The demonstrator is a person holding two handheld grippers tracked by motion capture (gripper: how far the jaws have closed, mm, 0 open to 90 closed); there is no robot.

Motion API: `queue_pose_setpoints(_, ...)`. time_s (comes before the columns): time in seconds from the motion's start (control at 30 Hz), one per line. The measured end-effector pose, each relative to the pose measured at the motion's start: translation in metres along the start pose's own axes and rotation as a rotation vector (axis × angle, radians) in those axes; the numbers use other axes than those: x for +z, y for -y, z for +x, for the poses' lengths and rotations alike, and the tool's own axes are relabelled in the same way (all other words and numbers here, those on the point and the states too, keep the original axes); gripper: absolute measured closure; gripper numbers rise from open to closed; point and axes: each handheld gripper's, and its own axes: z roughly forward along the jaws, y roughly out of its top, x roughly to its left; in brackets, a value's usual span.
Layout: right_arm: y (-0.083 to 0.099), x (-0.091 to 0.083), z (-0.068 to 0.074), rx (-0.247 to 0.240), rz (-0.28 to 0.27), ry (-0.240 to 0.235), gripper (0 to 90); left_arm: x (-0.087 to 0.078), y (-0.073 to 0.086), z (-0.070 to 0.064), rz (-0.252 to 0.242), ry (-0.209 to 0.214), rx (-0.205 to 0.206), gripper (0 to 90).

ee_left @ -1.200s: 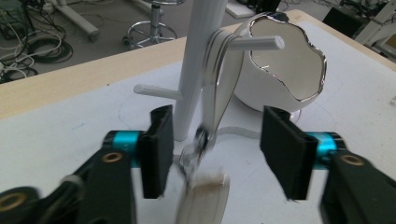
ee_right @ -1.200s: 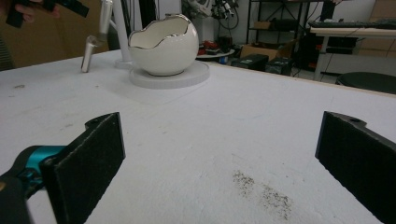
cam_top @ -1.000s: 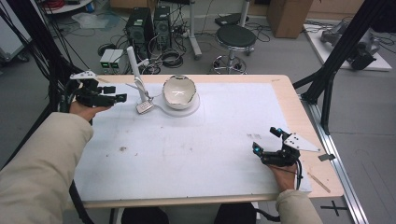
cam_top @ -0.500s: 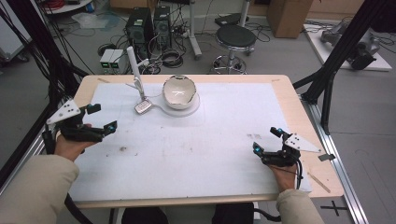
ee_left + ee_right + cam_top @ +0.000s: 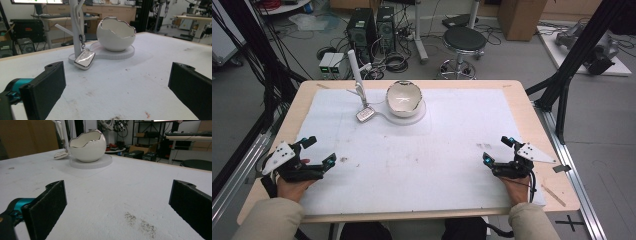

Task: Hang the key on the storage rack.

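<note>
Left gripper [image 5: 318,152] at near-left table edge, jaws wide apart, nothing held. Right gripper [image 5: 498,150] near-right, jaws also spread wide, empty. Far centre of the white mat [image 5: 452,130]: egg-shaped white bowl [image 5: 403,98] on a round base. Just left of it, a white stand [image 5: 357,75] with a silver key fob [image 5: 84,59] hanging, fob resting on the mat.

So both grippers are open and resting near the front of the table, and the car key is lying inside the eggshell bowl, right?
Not quite: the car key hangs from the white stand beside the eggshell bowl, as the left gripper view shows. The left gripper and right gripper are open.
</note>
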Motion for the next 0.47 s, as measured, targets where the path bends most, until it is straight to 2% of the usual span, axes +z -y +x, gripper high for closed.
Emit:
queue_pose_setpoints(0.17, 0.0, 0.0, -0.001, -0.006, -0.002, -0.001, 0.5, -0.005, 0.015, -0.002, -0.029, -0.018, -0.002, 1.7)
queue_pose_setpoints(0.2, 0.0, 0.0, -0.001, -0.008, -0.002, 0.001, 0.6, -0.006, 0.015, -0.003, -0.041, -0.02, 0.006, 1.7)
queue_pose_setpoints(0.33, 0.0, 0.0, 0.0, -0.004, 0.001, 0.004, 0.6, -0.006, 0.015, -0.004, -0.039, -0.025, 0.02, 1.7)
queue_pose_setpoints(0.47, 0.0, 0.0, 0.0, -0.007, 0.001, 0.009, 0.6, -0.007, 0.016, -0.003, -0.048, -0.03, 0.006, 1.7)
